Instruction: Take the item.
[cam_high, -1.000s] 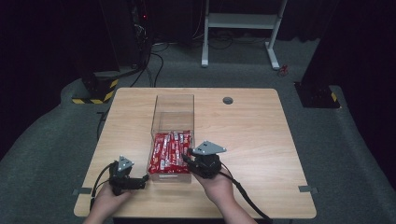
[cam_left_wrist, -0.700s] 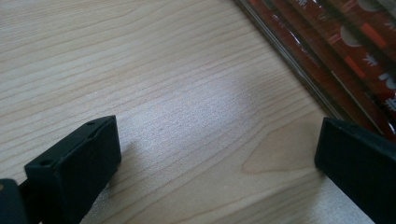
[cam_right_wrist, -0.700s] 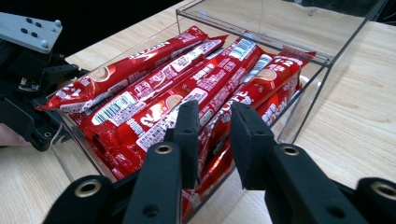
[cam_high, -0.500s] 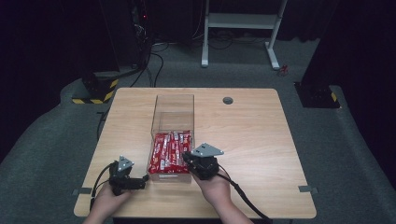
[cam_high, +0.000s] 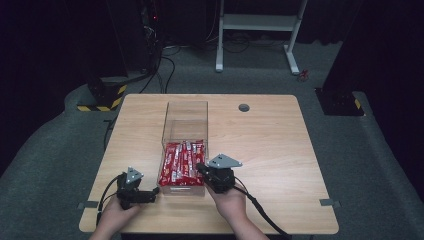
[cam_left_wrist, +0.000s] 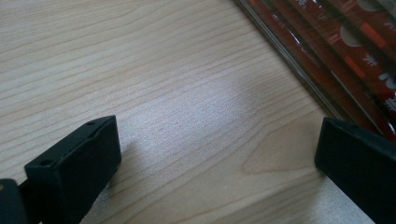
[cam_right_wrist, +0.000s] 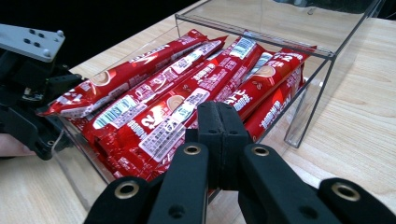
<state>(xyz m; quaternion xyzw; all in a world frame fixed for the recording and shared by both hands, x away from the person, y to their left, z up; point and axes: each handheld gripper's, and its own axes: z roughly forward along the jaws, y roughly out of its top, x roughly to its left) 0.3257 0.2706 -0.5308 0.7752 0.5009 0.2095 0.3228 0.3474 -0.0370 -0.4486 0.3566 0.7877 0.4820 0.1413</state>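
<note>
While the wooden table (cam_high: 280, 150) stays quiet | clear box (cam_high: 186, 112) mid-table, red sachets (cam_high: 182, 162) heaped at its near end | right gripper (cam_right_wrist: 219, 123) – jaws just closed, apparently nipping a sachet – lift likely next | left gripper (cam_high: 150, 192) gaping, empty, near-left of box

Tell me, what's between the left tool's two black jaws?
Just bare wooden table. The left gripper view shows the left tool with jaws wide apart, nothing between them, and the red packets off to one side.
</note>
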